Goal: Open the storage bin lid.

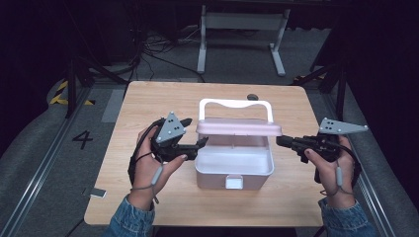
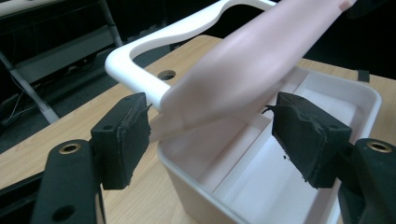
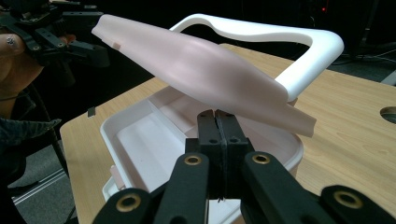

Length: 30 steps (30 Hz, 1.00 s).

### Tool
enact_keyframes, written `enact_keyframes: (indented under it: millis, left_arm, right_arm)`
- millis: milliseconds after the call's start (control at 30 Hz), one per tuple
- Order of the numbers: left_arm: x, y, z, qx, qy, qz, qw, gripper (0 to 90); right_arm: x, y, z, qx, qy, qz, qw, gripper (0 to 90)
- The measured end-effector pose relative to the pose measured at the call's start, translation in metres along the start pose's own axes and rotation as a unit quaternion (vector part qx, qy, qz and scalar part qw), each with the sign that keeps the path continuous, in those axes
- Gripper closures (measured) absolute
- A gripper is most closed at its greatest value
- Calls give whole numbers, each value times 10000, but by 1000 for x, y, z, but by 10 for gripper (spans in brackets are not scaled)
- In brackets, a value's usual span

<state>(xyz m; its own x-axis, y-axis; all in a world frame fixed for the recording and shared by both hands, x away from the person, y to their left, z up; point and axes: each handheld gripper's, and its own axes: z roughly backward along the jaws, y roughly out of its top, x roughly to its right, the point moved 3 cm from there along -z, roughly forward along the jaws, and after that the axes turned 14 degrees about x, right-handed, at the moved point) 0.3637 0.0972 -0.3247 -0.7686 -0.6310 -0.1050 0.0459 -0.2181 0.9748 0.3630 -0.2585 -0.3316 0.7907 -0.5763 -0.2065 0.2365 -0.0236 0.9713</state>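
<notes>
High view: on the desk [image 1: 148, 197] sits a white box [image 1: 233, 170], its pink lid [image 1: 238, 129] raised. The left gripper [image 1: 200, 143] has open fingers [image 2: 122, 140] straddling the lid's corner; the right gripper [image 1: 280, 140], fingers pressed closed on nothing, sits at the other end.

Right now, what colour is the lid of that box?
Pale pink; the lid is raised above the white box, clearest in the right gripper view.
</notes>
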Motion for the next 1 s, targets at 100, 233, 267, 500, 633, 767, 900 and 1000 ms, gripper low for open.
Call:
enact_keyframes:
  millis: [100,233,267,500,633,767,900,1000]
  left_arm:
    - [0,3,-3,46,49,-109,9999,284]
    - [0,8,-5,103,147,-268,9995,286]
    - [1,9,-7,124,111,-284,9995,285]
    - [7,12,-16,318,-116,-345,9988,344]
    - [8,11,-23,340,-207,-510,9979,367]
    - [8,9,-27,343,-234,-584,9974,384]
    - [3,7,-28,405,-245,-424,9980,390]
    - [3,6,-29,417,-239,-424,9979,396]
  right_arm:
    - [0,0,1,8,-13,36,10000,898]
    - [-1,1,1,12,-19,49,10000,898]
    - [-1,1,1,11,-20,54,10000,897]
    - [-2,1,3,15,-24,120,9999,896]
    - [-2,1,3,35,-36,125,9999,896]
    - [-2,1,3,27,-41,138,9999,896]
    - [-2,0,5,41,-56,154,9999,896]
    - [-1,0,8,61,-88,143,9998,893]
